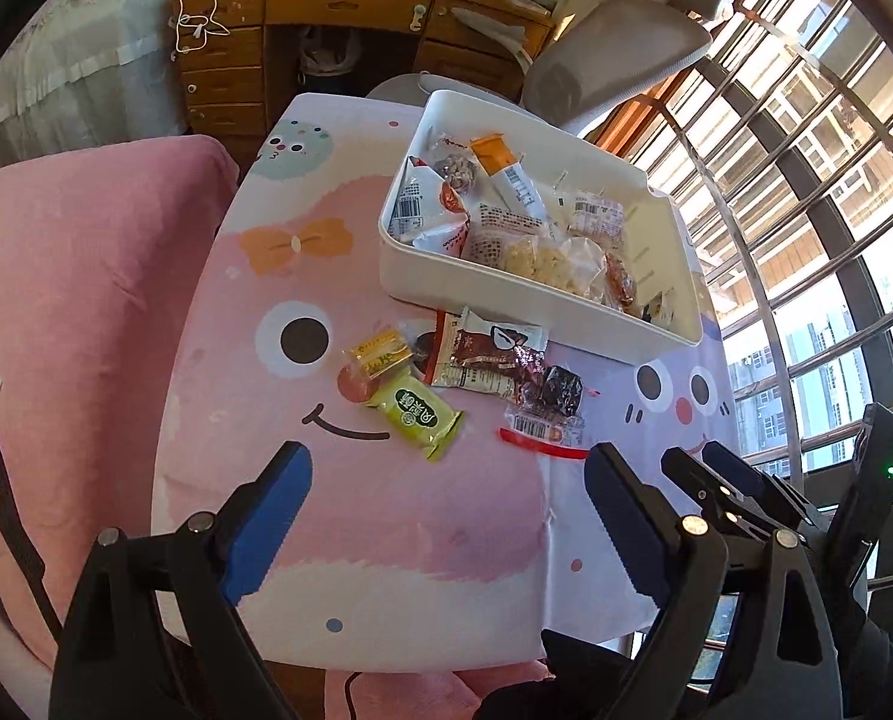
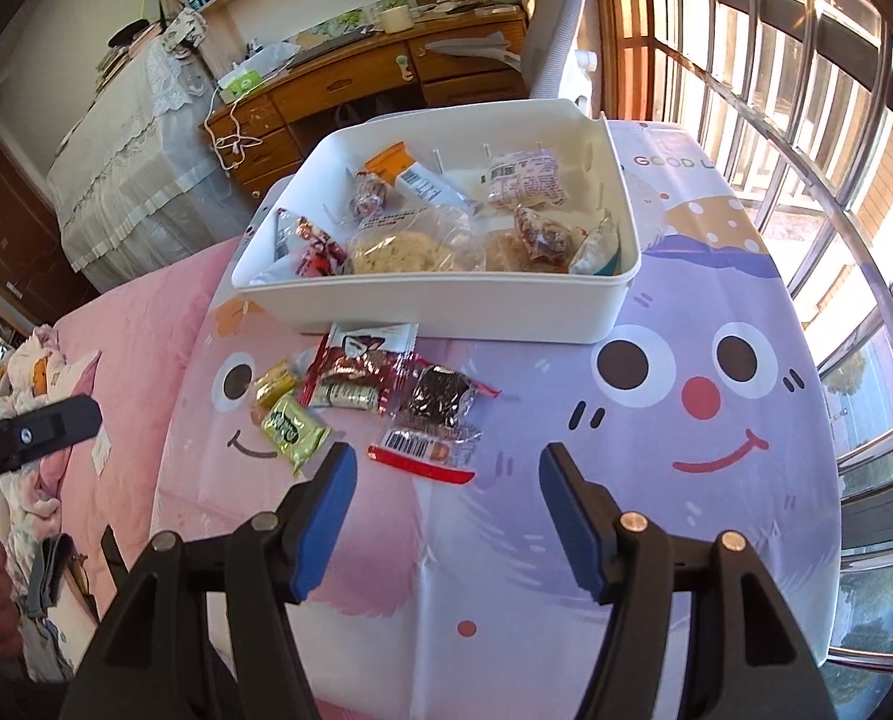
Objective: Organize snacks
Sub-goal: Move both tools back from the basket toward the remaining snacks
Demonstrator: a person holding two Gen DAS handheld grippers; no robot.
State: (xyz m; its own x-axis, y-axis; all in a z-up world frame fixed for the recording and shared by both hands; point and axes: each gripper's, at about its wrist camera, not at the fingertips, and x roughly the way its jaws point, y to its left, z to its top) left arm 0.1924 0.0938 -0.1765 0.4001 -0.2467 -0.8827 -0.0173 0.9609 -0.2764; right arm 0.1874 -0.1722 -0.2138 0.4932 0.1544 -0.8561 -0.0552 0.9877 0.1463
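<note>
A white bin (image 1: 494,306) (image 2: 422,306) holding several snack packets stands at the far side of the small table. In front of it loose snacks lie on the cloth: a green packet (image 1: 419,414) (image 2: 293,429), a small yellow packet (image 1: 380,351) (image 2: 273,383), a red and white packet (image 1: 488,354) (image 2: 356,372), and a clear packet with a dark cake and red strip (image 1: 551,408) (image 2: 437,420). My left gripper (image 1: 449,468) is open and empty, just short of the green packet. My right gripper (image 2: 446,474) is open and empty, just short of the clear packet; it also shows in the left wrist view (image 1: 716,474).
The table wears a cartoon-face cloth (image 1: 386,540) (image 2: 686,480). A pink bed (image 1: 74,312) lies to the left. A grey office chair (image 1: 614,54) and a wooden desk (image 1: 338,18) stand behind. A barred window (image 1: 806,210) runs along the right.
</note>
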